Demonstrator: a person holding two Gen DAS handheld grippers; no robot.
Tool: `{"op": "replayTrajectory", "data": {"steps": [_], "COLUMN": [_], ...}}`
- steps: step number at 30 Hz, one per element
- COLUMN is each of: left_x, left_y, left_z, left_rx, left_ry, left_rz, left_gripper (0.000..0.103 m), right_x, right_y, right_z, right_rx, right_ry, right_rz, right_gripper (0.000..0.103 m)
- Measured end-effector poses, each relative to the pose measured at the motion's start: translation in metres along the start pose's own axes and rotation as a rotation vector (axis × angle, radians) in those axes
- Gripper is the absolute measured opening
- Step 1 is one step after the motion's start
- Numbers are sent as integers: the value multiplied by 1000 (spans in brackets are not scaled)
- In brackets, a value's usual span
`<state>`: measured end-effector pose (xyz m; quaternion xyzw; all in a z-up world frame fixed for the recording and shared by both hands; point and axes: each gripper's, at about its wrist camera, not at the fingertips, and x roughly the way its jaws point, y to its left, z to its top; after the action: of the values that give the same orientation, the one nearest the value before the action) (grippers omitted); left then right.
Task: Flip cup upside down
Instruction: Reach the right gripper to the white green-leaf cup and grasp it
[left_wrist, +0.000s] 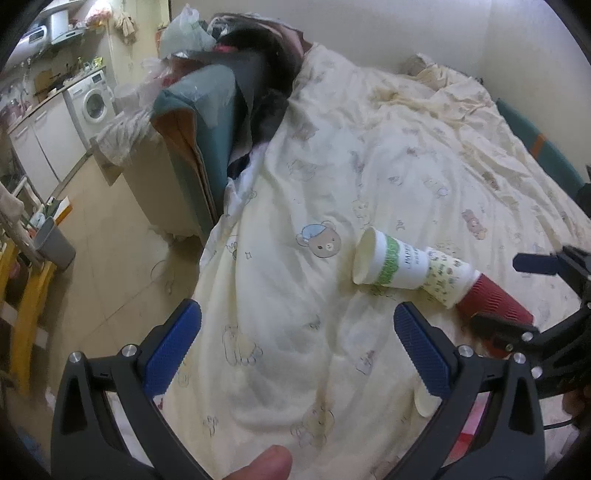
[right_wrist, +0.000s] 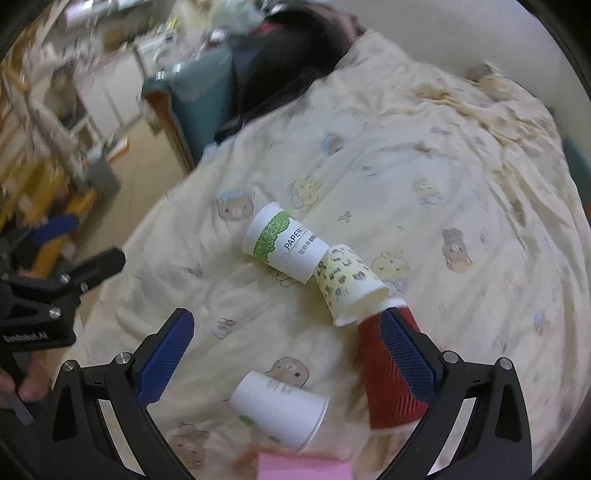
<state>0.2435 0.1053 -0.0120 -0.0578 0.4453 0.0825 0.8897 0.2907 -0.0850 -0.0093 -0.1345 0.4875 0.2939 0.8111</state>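
Both claws are gaping wide over the bed (right_wrist: 424, 155), the right claw (right_wrist: 295, 354) hovering beside the red cup (right_wrist: 376, 373), the left claw (left_wrist: 297, 347) gripping nothing.

You can read "PAPER" in dark capitals on the white cup with the green leaf band (right_wrist: 286, 242), lying on its side near the middle of the bedspread; the smaller line of print under that word is too fine to make out. On the black body of the left gripper (right_wrist: 40, 310), at the left edge of the right wrist view, white lettering seems to read "GenRobot.AI". The print on the near white cup (right_wrist: 279, 410) is blurred and unreadable.
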Motion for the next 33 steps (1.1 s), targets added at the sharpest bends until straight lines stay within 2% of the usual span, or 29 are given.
{"op": "replayTrajectory", "data": {"steps": [6,9,15,21,24,26,27,28,33], "left_x": [36,50,68,83,84,84,84,84,72], "left_y": [1,6,13,17,17,18,18,18,16], "left_z": [3,3,0,-5,-7,-7,-7,-7,-5], "left_rx": [37,26,18,10,32,30,27,26,23], "left_ry": [58,74,98,127,123,119,121,125,118], "left_rz": [1,8,10,7,26,26,23,22,11], "left_gripper": [103,103,103,103,103,103,103,103,103], "right_x": [51,72,115,152,160,162,163,164,147], "right_y": [6,6,11,15,20,22,23,23,17], "right_z": [28,42,57,63,64,64,64,64,65], "right_rx": [-207,-314,-437,-469,-501,-507,-513,-511,-451], "right_ry": [151,181,269,308,291,307,312,318,307], "right_rz": [13,-9,22,5,-27,-9,-12,-4,54], "right_gripper": [101,101,101,100,93,86,80,70,66]}}
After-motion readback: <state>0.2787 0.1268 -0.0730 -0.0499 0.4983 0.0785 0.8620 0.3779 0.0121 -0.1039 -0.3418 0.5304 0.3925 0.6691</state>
